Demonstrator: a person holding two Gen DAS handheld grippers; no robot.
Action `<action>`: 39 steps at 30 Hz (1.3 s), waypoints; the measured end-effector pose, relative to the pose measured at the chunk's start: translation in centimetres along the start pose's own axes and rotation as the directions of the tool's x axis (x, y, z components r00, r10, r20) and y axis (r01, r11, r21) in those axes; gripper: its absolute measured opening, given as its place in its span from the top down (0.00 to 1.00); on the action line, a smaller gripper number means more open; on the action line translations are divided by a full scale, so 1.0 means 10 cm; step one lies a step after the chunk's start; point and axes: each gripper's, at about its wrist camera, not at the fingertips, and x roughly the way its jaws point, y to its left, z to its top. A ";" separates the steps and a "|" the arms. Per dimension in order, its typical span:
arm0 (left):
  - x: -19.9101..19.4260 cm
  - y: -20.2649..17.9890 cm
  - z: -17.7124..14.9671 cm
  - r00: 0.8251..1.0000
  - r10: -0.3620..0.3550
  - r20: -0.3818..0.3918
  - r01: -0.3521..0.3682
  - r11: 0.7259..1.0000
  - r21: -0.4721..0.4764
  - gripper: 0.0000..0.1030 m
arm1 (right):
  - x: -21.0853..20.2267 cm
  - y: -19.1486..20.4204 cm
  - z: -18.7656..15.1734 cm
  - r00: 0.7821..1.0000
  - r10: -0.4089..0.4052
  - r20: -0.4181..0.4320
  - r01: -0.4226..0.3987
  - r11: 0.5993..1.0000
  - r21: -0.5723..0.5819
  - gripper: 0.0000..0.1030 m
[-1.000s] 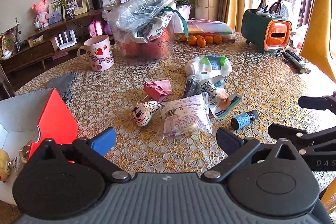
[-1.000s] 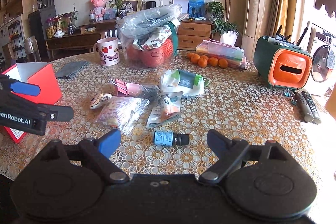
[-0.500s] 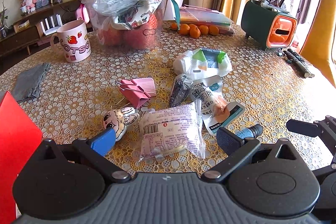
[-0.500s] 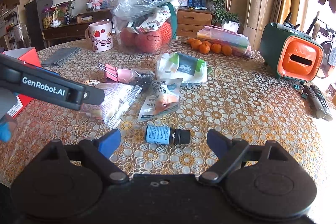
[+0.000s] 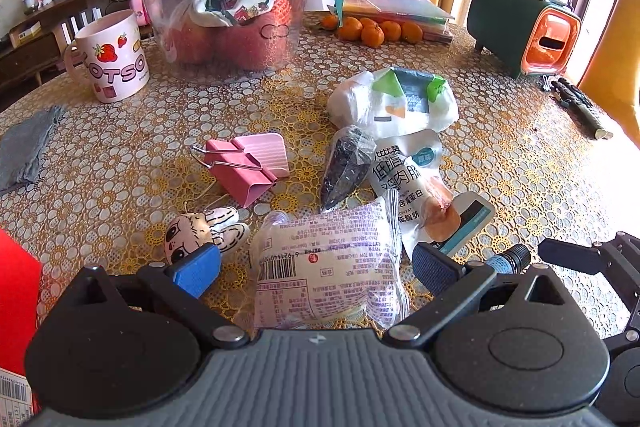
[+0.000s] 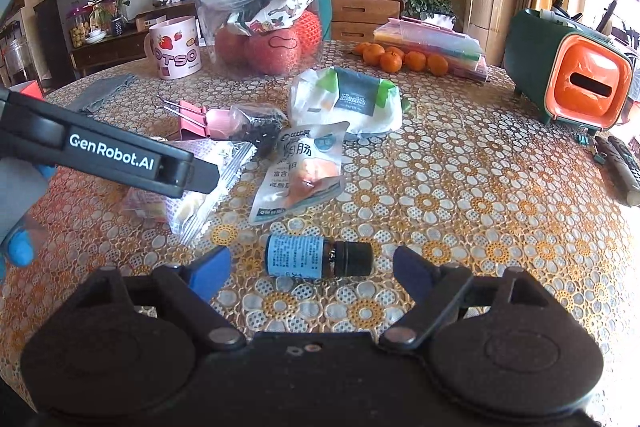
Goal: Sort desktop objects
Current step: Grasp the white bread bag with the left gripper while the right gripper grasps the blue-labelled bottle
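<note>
A clear plastic tub (image 5: 236, 27) stands at the far side of the lace-covered table (image 6: 460, 187), stuffed with red netted fruit, a printed cloth and a crumpled clear plastic bag that spills over its rim; a green strap hangs down its side. Next to it stands a pink mug (image 5: 112, 57) with strawberries and the letters "OTSO" readable on its side; I cannot see into it. On the right edge sits a green and orange desk organiser (image 6: 568, 75) with pens and tools poking out of its top. A row of mandarins (image 6: 400, 61) lies in front of a stack of coloured folders.

In the middle of the table is the loose clutter: a tissue pack (image 6: 348, 103) labelled "Health", a white sausage pouch (image 6: 304, 171) printed in Chinese, a small dark packet (image 5: 346, 163), a pink binder clip (image 5: 244, 163), a little cartoon rabbit charm (image 5: 204, 231), and a clear snack packet (image 5: 328, 267) with a barcode and purple small print.

The left gripper (image 5: 316, 265) hangs low over that snack packet, its jaws spread wide with the packet lying between the blue pads, not pinched. Its arm reads "GenRobot.AI" in the right wrist view. The right gripper (image 6: 312, 269) is likewise spread wide, just short of a small brown bottle (image 6: 318, 257) with a blue label and black cap, which lies on its side on the table, untouched. A red box (image 5: 18, 311) shows at the left edge.
</note>
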 end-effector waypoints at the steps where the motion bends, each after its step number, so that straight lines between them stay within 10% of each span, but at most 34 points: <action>1: 0.02 0.00 0.00 1.000 -0.003 -0.004 0.003 1.000 0.001 0.00 | 0.01 0.00 0.00 1.000 0.000 -0.003 0.000 1.000 0.000 0.15; 19: 0.14 0.01 -0.01 1.000 -0.018 -0.020 0.018 1.000 -0.008 0.02 | 0.18 0.01 -0.01 1.000 -0.022 -0.023 0.022 1.000 0.012 0.25; 27: 0.11 0.00 -0.02 0.999 -0.028 -0.020 0.028 1.000 -0.006 0.22 | 0.15 0.01 -0.01 0.999 -0.046 -0.022 0.046 0.999 0.012 0.42; 39: -0.03 0.02 -0.06 1.000 -0.007 -0.018 0.007 1.000 -0.006 0.35 | 0.06 0.06 -0.01 0.999 -0.043 -0.026 0.043 0.999 0.010 0.41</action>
